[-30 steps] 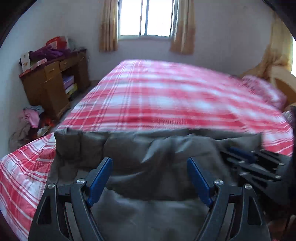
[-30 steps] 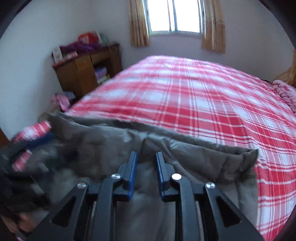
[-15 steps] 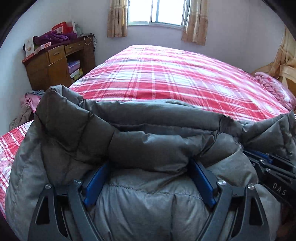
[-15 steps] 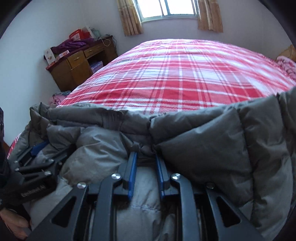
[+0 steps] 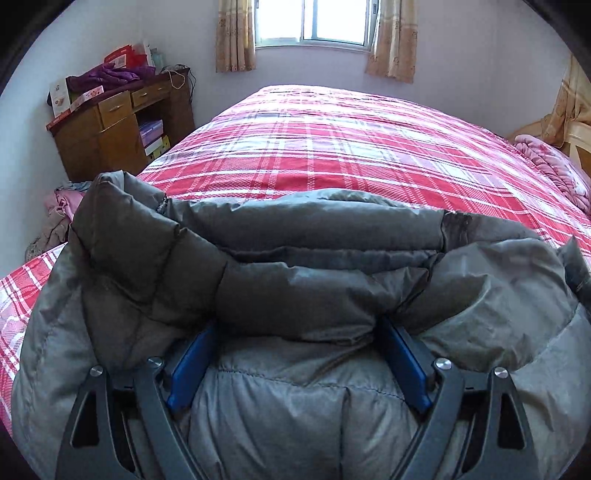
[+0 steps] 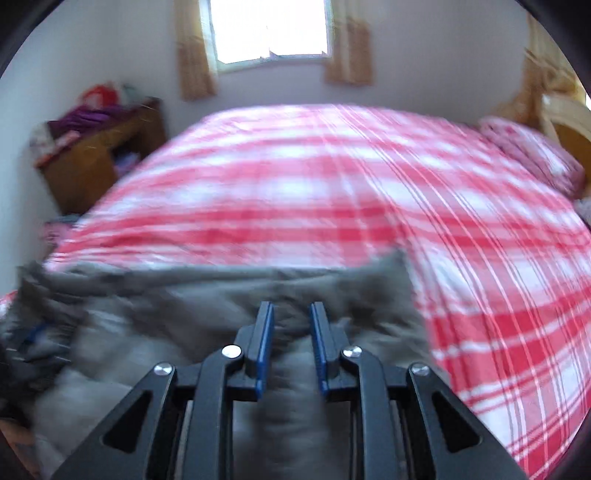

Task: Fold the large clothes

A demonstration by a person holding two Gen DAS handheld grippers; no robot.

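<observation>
Plaid bed [image 5: 332,147] bears the grey jacket [image 5: 295,280], bunched between wide left tongs [image 5: 295,354], pinched by narrow right tongs [image 6: 291,332].

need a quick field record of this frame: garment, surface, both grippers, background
garment: grey puffer jacket, bunched in folds at the near edge of the bed
surface: red plaid bedspread
left gripper: jaws wide, jacket bulk between the blue pads, tips hidden under a fold
right gripper: narrow gap, pinching jacket fabric; view blurred
background: wooden desk at left, window with curtains
</observation>
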